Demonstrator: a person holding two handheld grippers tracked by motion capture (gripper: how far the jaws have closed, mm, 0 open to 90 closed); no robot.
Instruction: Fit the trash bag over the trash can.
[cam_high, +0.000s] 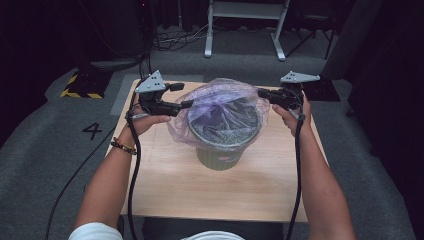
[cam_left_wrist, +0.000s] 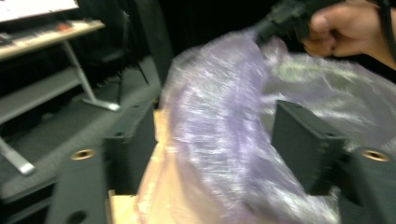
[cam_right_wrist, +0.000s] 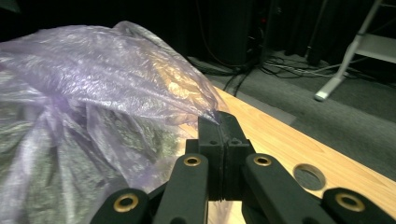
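A green round bin (cam_high: 220, 157) stands mid-table with a thin purple see-through bag (cam_high: 222, 102) draped over its mouth. My left gripper (cam_high: 188, 104) is at the bag's left edge. In the left gripper view it (cam_left_wrist: 217, 140) is open, and the bag (cam_left_wrist: 224, 121) bulges between its wide-apart jaws. My right gripper (cam_high: 261, 93) is at the bag's right edge. In the right gripper view it (cam_right_wrist: 219, 122) is shut on a pinched corner of the bag (cam_right_wrist: 102, 79), pulling the film taut. The other hand and its gripper (cam_left_wrist: 287, 16) show far off in the left gripper view.
The wooden table (cam_high: 165, 175) ends close behind the bin; a round hole (cam_right_wrist: 308, 176) lies near its right edge. Grey carpet surrounds it, with a white desk frame (cam_high: 245, 25), floor cables (cam_high: 175, 37) and a yellow-black striped block (cam_high: 80, 87) behind.
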